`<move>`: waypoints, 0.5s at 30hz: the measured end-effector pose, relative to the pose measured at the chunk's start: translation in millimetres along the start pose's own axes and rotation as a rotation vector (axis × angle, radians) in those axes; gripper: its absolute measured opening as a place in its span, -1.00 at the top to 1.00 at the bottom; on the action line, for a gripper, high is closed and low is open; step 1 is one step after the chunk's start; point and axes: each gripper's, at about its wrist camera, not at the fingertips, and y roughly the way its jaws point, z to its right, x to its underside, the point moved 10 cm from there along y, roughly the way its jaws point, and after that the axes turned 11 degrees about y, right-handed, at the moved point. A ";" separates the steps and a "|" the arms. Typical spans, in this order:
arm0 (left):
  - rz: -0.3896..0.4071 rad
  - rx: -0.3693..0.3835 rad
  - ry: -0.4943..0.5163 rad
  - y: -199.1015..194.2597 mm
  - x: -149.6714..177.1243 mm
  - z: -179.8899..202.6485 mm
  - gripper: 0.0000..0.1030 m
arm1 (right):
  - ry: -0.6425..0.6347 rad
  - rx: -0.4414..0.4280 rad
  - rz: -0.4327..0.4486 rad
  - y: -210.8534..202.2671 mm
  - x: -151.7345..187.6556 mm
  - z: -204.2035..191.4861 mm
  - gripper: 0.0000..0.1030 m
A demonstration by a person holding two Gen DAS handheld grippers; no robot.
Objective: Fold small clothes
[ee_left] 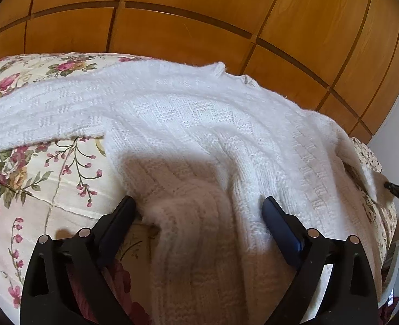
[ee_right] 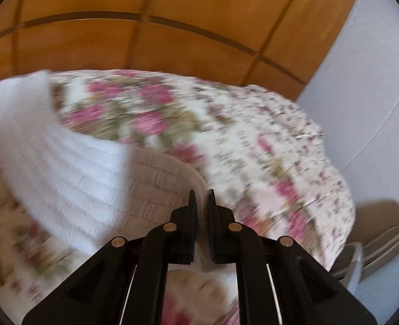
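The left gripper (ee_left: 199, 208) sat wide open over the white sweater (ee_left: 188, 124). The right gripper (ee_right: 201, 197) pinched its sleeve, which might slip free.

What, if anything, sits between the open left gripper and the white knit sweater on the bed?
Nothing visible. The left gripper is open, its fingers straddling a raised fold at the near edge of the white knit sweater, which lies on the floral bedspread. The right gripper is shut on the sweater's sleeve edge.
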 end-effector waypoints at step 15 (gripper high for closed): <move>-0.002 0.032 0.002 4.9 -2.1 1.2 -0.92 | 0.170 0.148 -0.092 97.3 -10.3 30.2 0.13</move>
